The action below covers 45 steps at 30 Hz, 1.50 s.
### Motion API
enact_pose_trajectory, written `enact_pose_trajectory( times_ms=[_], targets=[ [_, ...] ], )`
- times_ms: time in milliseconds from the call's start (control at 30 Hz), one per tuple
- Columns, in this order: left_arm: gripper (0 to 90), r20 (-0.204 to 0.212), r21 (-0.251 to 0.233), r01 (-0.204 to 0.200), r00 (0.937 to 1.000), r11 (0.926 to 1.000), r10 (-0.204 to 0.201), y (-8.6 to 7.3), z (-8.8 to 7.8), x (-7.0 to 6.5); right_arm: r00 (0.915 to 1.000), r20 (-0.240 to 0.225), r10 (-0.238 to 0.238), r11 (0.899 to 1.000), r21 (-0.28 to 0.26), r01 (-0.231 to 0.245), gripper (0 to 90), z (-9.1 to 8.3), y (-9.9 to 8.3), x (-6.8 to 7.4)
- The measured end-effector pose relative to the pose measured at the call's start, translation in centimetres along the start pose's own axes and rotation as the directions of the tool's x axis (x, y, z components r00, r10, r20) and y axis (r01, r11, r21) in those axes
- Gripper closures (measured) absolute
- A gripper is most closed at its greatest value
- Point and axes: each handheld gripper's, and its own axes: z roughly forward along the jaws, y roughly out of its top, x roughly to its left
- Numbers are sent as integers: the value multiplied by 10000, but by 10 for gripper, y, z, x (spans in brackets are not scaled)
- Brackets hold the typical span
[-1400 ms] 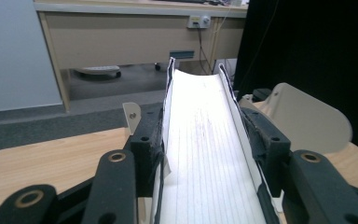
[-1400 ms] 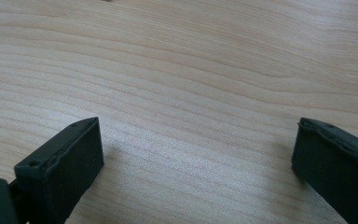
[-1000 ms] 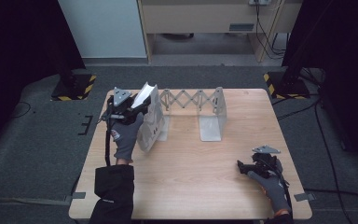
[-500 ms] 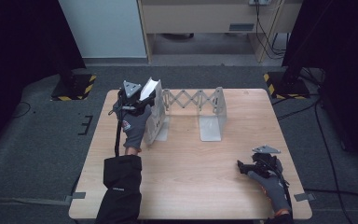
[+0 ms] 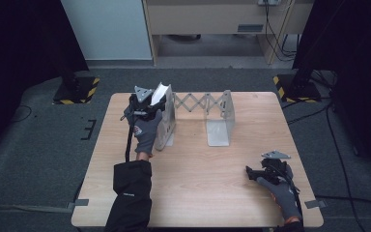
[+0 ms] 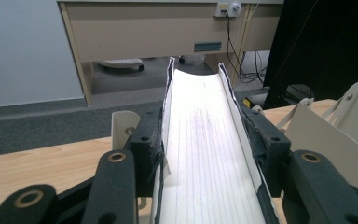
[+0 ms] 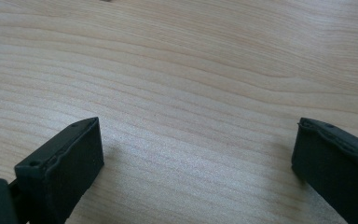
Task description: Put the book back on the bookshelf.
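My left gripper (image 5: 150,107) is clenched on a white notebook (image 6: 205,154), its lined page bowed into a trough between my 2 jaws. The pads press the dark-edged covers from both sides, and the book runs forward past my fingertips and ends beyond them in the air. Just ahead of my jaws and to their right stands the near plate of the grey expanding rack (image 5: 200,113); another of its pale plates (image 6: 328,135) rises right beside my right-hand jaw. The wooden table (image 5: 198,193) lies below.

My right gripper (image 5: 251,175) rests low near the table's other corner, well apart from the rack. Its 2 jaws stand released, bare wood grain between them.
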Motion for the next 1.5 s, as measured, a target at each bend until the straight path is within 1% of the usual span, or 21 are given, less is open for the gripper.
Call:
enact_pose_trajectory(
  times_ms=[167, 333, 367, 500, 600, 667, 700, 767, 800, 867, 900, 933, 967, 1000, 1033, 1067, 1167, 1267, 1300, 1367, 1500],
  targets=[
    [526, 20, -140, -115, 9999, 9998, 115, -1, 1, -5, 10000, 3, -7, 10000, 0, 7, 24, 0, 0, 0],
    [508, 67, -207, -77, 9999, 9998, 79, -3, 0, -5, 10000, 8, -8, 10000, 3, 8, 24, 0, 0, 0],
    [503, 102, -326, -156, 9998, 9993, 159, -4, 0, -6, 10000, 9, -9, 10000, 3, 9, 24, 0, 0, 0],
    [434, 298, -581, -100, 9995, 9983, 117, -7, -2, -7, 10000, 16, -2, 10000, 9, 2, 24, 0, 0, 0],
    [402, 407, -695, -32, 9992, 9976, 60, -9, -10, -5, 10000, 11, -16, 10000, 5, 16, 24, 0, 0, 0],
    [380, 550, -764, 149, 9984, 9970, -107, -13, -17, -3, 10000, 10, 6, 10000, 8, -6, 24, 0, 0, 0],
    [380, 644, -783, 131, 9979, 9968, -80, -17, -26, -2, 10000, 10, 7, 10000, 8, -7, 24, 0, 0, 0],
    [372, 708, -736, 43, 9975, 9973, 9, -23, -34, -2, 10000, 1, 8, 10000, 8, -8, 24, 0, 0, 0],
    [369, 708, -736, 43, 9975, 9973, 9, -23, -34, -2, 10000, 2, -11, 10000, 7, 11, 24, 0, 0, 0],
    [363, 747, -679, -16, 9972, 9977, 67, -29, -44, -2, 10000, 3, -13, 10000, 5, 13, 24, 0, 0, 0],
    [364, 756, -591, -144, 9970, 9981, 188, -36, -49, -3, 10000, 2, -10, 10000, 6, 10, 24, 0, 0, 0],
    [368, 756, -591, -144, 9970, 9981, 188, -36, -49, -3, 10000, 11, 0, 10000, 10, 0, 24, 0, 0, 0],
    [369, 811, -496, -61, 9967, 9988, 101, -44, -54, -2, 10000, 21, 1, 10000, 9, -1, 24, 0, 0, 0],
    [370, 811, -496, -61, 9967, 9988, 101, -44, -54, -2, 10000, 21, 1, 10000, 9, -1, 24, 0, 0, 0],
    [373, 983, -524, 158, 9951, 9985, -105, -51, -57, 1, 10000, 26, -4, 10000, 7, 4, 24, 0, 0, 0],
    [381, 983, -524, 158, 9951, 9985, -105, -51, -57, 1, 10000, 26, 3, 10000, 5, -3, 24, 0, 0, 0],
    [401, 1036, -291, 386, 9940, 9988, -353, -61, -58, 3, 10000, 25, 3, 10000, 7, -3, 24, 0, 0, 0],
    [440, 868, -247, 378, 9956, 9990, -355, -65, -57, 2, 10000, 26, 3, 10000, 4, -3, 24, 0, 0, 0],
    [474, 830, -288, 435, 9957, 9986, -410, -66, -56, 2, 10000, 17, 1, 10000, 5, -1, 24, 0, 0, 0],
    [468, 918, -344, 734, 9933, 9967, -700, -68, -54, 1, 10000, 11, -9, 10000, 4, 9, 24, 0, 0, 0],
    [453, 997, -402, 852, 9917, 9955, -809, -68, -50, -6, 10000, 20, -10, 10000, 1, 10, 24, 0, 0, 0]
  ],
)
